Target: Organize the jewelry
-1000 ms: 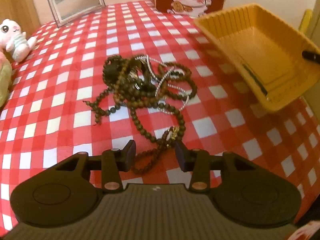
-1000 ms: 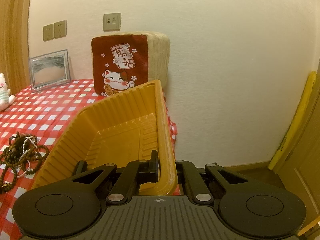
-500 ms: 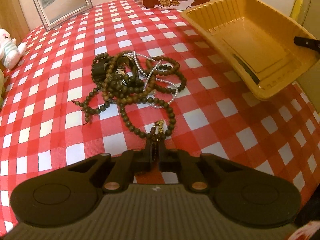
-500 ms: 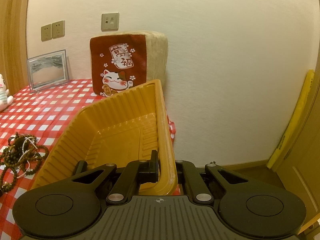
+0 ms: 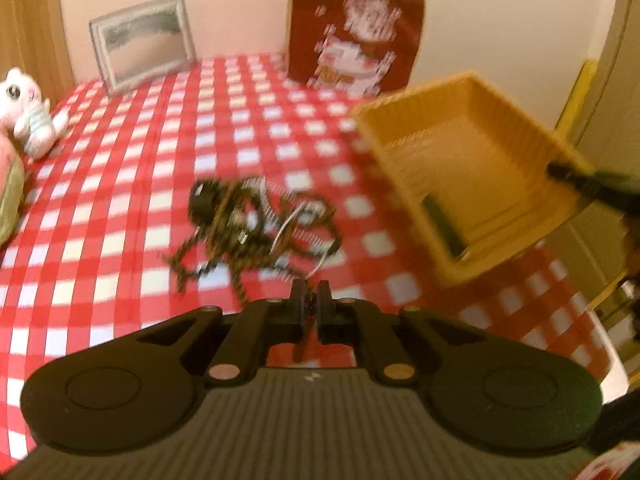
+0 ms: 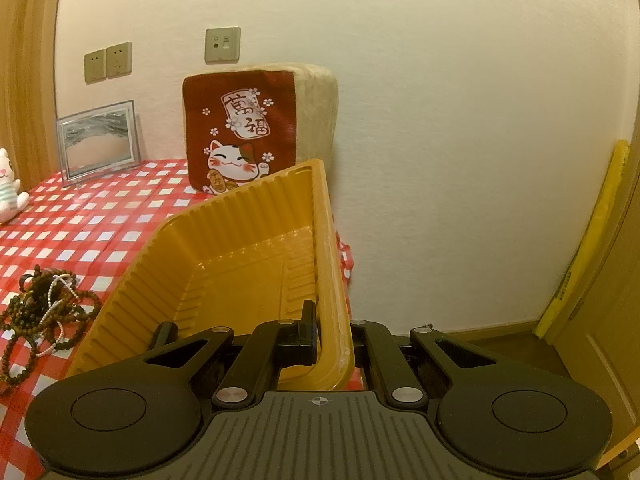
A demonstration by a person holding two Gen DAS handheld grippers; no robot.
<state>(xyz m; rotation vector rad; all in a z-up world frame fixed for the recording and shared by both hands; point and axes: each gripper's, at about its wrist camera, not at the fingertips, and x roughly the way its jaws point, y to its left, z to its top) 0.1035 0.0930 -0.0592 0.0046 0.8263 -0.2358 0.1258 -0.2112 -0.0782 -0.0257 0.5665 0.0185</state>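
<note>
- Brown bead strand sits clenched in my left claw, trailing to the jewelry tangle on the checked table at twelve o'clock.
- My right claw is clamped on the orange tray rim, tray tilted at two o'clock of the tangle.
- Risk, I judge: knotted strands could drag the whole pile, or the thin strand could slip free.
</note>
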